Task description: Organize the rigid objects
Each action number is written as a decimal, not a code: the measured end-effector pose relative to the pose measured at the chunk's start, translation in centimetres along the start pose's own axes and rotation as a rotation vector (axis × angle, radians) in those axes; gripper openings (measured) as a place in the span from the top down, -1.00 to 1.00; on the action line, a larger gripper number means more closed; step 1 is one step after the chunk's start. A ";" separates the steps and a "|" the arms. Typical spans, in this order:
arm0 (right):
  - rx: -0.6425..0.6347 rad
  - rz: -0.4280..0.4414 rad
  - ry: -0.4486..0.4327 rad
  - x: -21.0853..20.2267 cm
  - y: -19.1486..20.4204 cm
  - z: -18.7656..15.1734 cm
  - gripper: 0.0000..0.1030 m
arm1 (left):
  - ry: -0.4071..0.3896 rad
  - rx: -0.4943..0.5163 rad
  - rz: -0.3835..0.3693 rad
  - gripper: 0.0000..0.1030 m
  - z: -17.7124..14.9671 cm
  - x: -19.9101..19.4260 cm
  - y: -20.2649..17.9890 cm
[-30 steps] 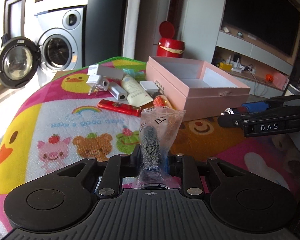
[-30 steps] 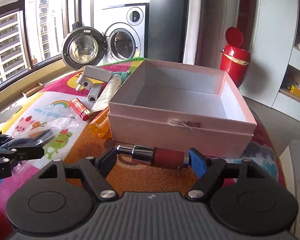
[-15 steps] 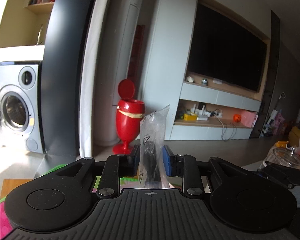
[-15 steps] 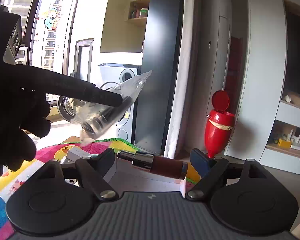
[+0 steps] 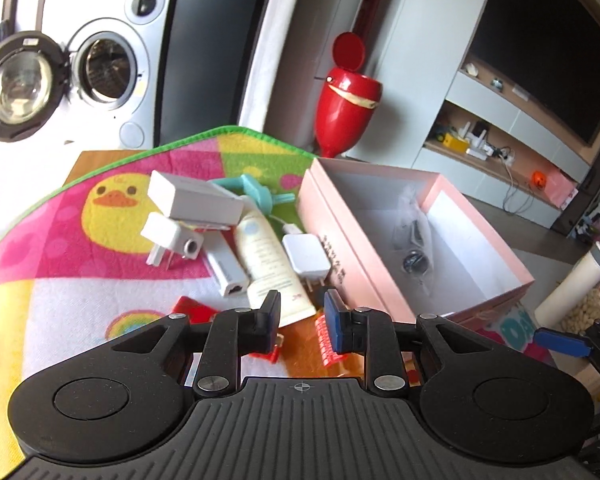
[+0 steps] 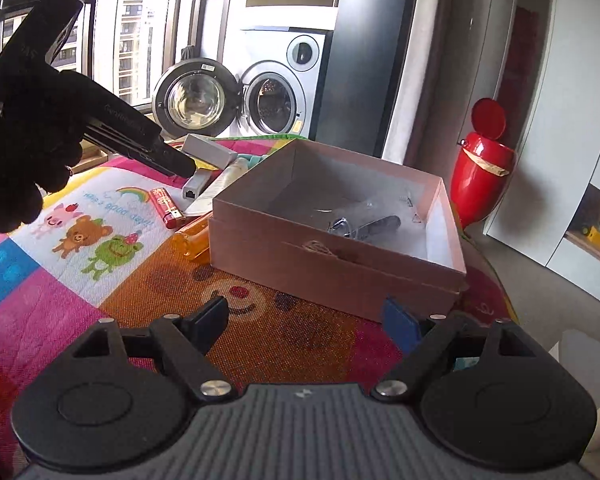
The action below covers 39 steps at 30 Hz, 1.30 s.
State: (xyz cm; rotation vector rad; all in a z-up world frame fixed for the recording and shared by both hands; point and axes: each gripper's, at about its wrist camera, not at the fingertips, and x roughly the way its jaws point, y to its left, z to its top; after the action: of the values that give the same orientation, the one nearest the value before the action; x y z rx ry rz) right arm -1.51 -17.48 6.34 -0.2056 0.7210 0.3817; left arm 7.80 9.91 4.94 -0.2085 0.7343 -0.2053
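An open pink box (image 5: 352,240) (image 6: 320,264) sits on the cartoon mat. Inside it lies a clear plastic bag with a dark part (image 5: 414,236) (image 6: 360,222). My left gripper (image 5: 302,316) hovers over the pile left of the box, jaws a little apart with nothing between them. From the right wrist view, a gloved hand holds the left gripper (image 6: 176,164) at upper left. My right gripper (image 6: 306,320) is wide open and empty, in front of the box's near wall. Loose items: white charger (image 5: 168,236), cream tube (image 5: 266,256), white plug (image 5: 306,258), red lighter (image 6: 165,206), orange bottle (image 6: 192,236).
A grey-white adapter block (image 5: 196,200) and a teal piece (image 5: 256,188) lie at the pile's far end. A red bin (image 5: 348,96) (image 6: 482,172) stands on the floor behind the box. A washing machine (image 6: 268,100) has its door open. The mat's edge drops off at right.
The left gripper let go of the plastic bag, which now lies in the box. The right gripper no longer holds the dark red tube. Both views tilted up, then back down.
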 end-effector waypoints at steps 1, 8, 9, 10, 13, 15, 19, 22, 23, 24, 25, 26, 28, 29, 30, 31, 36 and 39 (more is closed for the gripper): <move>0.016 0.019 0.003 0.2 0.4 0.1 -0.63 | -0.012 -0.028 0.033 0.48 -0.2 -0.3 1.1; 0.136 0.126 0.066 4.7 4.6 2.6 -0.15 | -0.092 -0.182 0.149 0.49 -1.4 -2.4 5.1; 0.142 0.136 0.085 5.4 5.3 3.0 -0.07 | -0.080 -0.181 0.114 0.49 -1.3 -2.4 5.0; 0.142 0.144 0.100 6.1 6.0 3.3 -0.07 | -0.056 -0.178 0.067 0.49 -1.0 -2.1 4.5; 0.085 0.131 0.122 7.0 7.9 3.2 -0.07 | 0.018 -0.143 -0.062 0.49 -0.9 -0.5 2.5; 0.040 0.122 0.113 6.4 8.3 2.5 -0.07 | 0.045 -0.095 -0.096 0.49 -1.0 0.8 0.9; -0.011 0.110 0.128 4.4 7.4 1.0 -0.07 | 0.056 -0.008 -0.086 0.42 -0.9 3.6 -1.7; -0.056 0.099 0.116 3.1 7.0 0.4 -0.07 | 0.072 0.006 -0.092 0.41 -0.7 4.5 -2.4; -0.067 0.097 0.112 2.9 6.9 0.3 -0.07 | 0.069 0.005 -0.091 0.43 -0.8 4.6 -2.5; -0.081 0.096 0.108 2.6 7.0 0.3 -0.07 | 0.069 0.010 -0.089 0.43 -0.9 4.5 -2.6; -0.095 0.096 0.106 2.5 7.0 0.2 -0.07 | 0.064 0.021 -0.090 0.42 -1.1 4.4 -2.7; -0.109 0.098 0.108 2.4 7.2 0.2 -0.07 | 0.065 0.025 -0.095 0.42 -1.2 4.3 -2.7; -0.118 0.106 0.116 2.6 7.5 0.2 -0.07 | 0.081 0.002 -0.113 0.40 -1.4 4.3 -2.2; -0.118 0.112 0.120 2.8 7.3 0.5 -0.07 | 0.090 -0.006 -0.119 0.37 -1.5 4.3 -2.1; -0.118 0.113 0.121 2.9 7.4 0.6 -0.07 | 0.100 -0.012 -0.125 0.37 -1.6 4.3 -2.0; -0.117 0.115 0.122 3.0 7.4 0.6 -0.07 | 0.115 -0.011 -0.132 0.36 -2.0 4.2 -1.8; -0.114 0.116 0.119 3.2 7.3 0.9 -0.07 | 0.104 -0.004 -0.135 0.38 -4.0 1.6 -0.5; -0.116 0.121 0.104 3.1 7.3 1.3 -0.07 | 0.091 -0.028 -0.108 0.38 -5.8 -1.4 1.5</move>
State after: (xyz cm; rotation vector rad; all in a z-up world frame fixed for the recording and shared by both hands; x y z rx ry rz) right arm -1.61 -9.58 4.80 -0.2935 0.8165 0.5313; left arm 3.03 11.08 1.25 -0.2670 0.8169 -0.3094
